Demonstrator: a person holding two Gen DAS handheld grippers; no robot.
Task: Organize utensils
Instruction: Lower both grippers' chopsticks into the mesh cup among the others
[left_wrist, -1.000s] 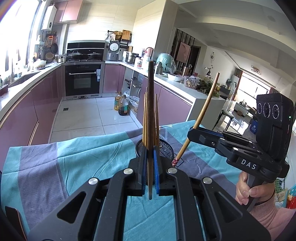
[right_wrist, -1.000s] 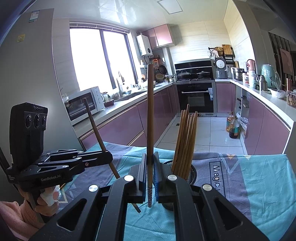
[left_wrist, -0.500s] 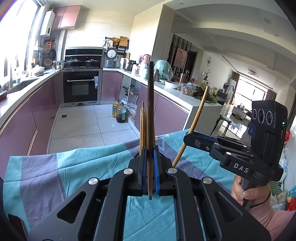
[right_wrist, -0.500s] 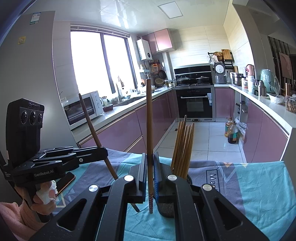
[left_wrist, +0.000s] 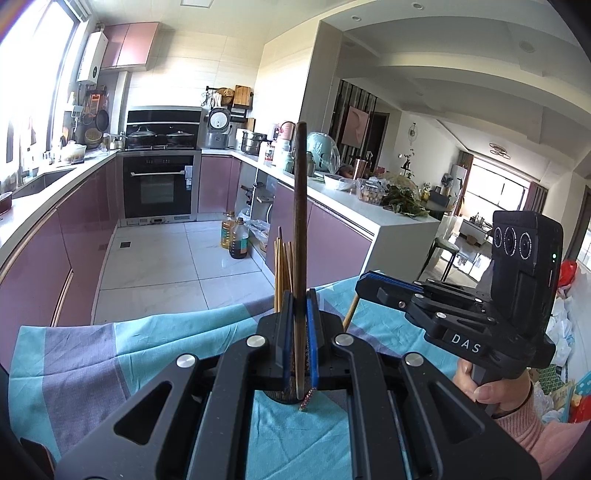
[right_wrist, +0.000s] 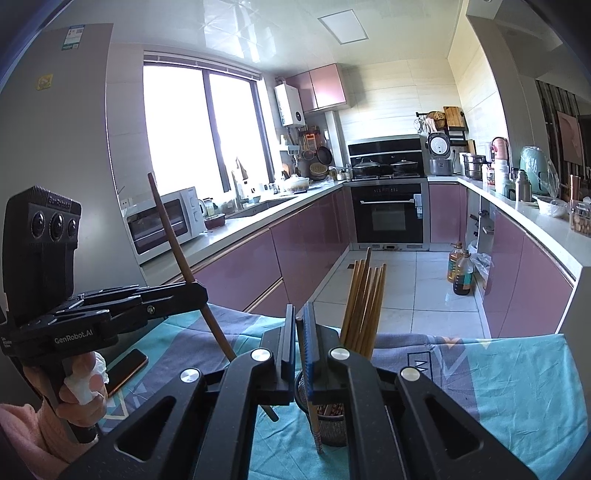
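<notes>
A desk (left_wrist: 92, 354) draped in a teal and grey-purple patterned cloth (right_wrist: 517, 373) fills the foreground of both views, and beyond its far edge lies a kitchen with a white tiled floor (left_wrist: 155, 258). Glossy mauve cabinets (right_wrist: 306, 243) run under pale worktops on both sides, meeting at a black built-in oven (left_wrist: 158, 186) with dark lidded pots on the hob above it. A large bright window (right_wrist: 199, 129) lights the sink side, where a white microwave (right_wrist: 162, 223) stands; two amber oil bottles (left_wrist: 234, 238) sit on the floor by the other run. On the cloth stands a black mesh utensil cup (right_wrist: 330, 424) holding a bunch of light wooden chopsticks (right_wrist: 364, 299) upright. The left gripper (left_wrist: 300, 325) is clenched on a long dark brown wooden chopstick (left_wrist: 300, 206), held nearly vertical with its lower end over the cup area. The right gripper (right_wrist: 300, 332) is clenched on a lighter wooden chopstick with a patterned tip (right_wrist: 314, 417), whose lower end hangs just outside the cup's near wall; whether it touches the cup cannot be told. A dark phone (right_wrist: 123, 371) lies on the cloth near the hand (right_wrist: 83, 395) in a pink sleeve gripping the left tool.
</notes>
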